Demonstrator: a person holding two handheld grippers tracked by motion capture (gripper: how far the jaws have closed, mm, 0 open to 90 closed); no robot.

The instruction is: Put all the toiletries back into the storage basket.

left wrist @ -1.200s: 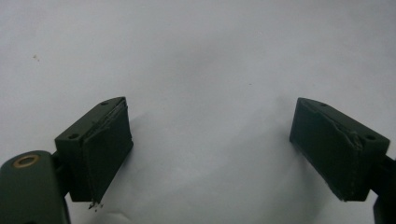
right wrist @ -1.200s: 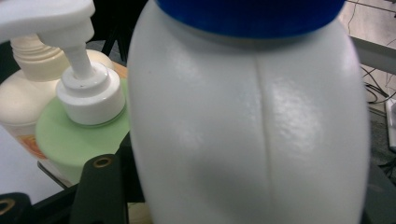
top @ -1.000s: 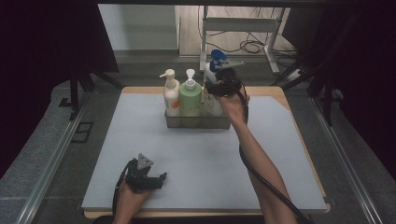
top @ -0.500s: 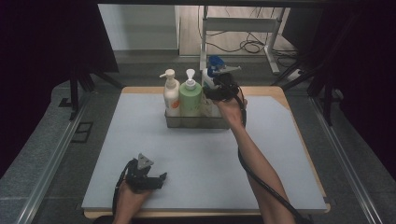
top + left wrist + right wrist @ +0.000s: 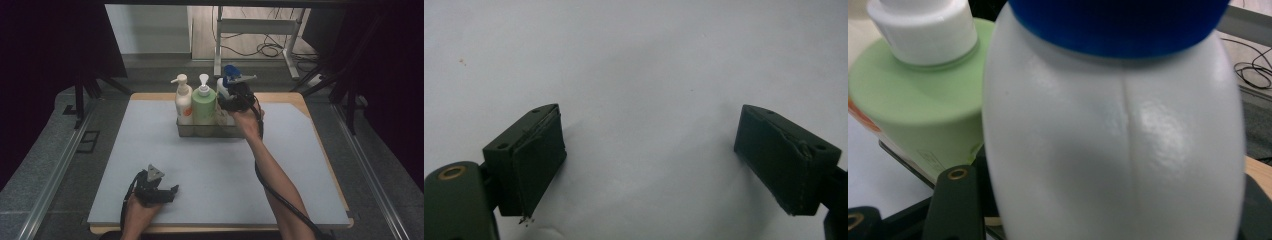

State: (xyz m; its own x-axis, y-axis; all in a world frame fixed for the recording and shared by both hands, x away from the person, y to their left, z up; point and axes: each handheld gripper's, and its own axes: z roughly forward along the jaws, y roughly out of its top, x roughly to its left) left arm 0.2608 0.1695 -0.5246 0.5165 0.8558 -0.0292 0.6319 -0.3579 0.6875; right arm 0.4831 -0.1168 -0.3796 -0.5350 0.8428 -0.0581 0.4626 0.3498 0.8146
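Desk: pale grey mat over a wooden top, wood showing along the far and right edges. Room beyond is dim; dark curtains hang at 9 and 3 o'clock, and a metal frame with loose cables on the floor stands at 12 o'clock.

A clear tray sits at 12 o'clock on the mat. It holds three bottles in a row: a white pump bottle at the 9 o'clock end, a green pump bottle in the middle, and a white bottle with a blue cap at the 3 o'clock end, just beside the green one.

Right gripper: its fingers are clenched on the white bottle's body, below the cap. The gripper and hand cover most of that bottle in the high view; whether its base rests in the tray cannot be told.

Left gripper: rests at 7 o'clock on the mat, well apart from the tray, fingers released and spread wide over bare mat.
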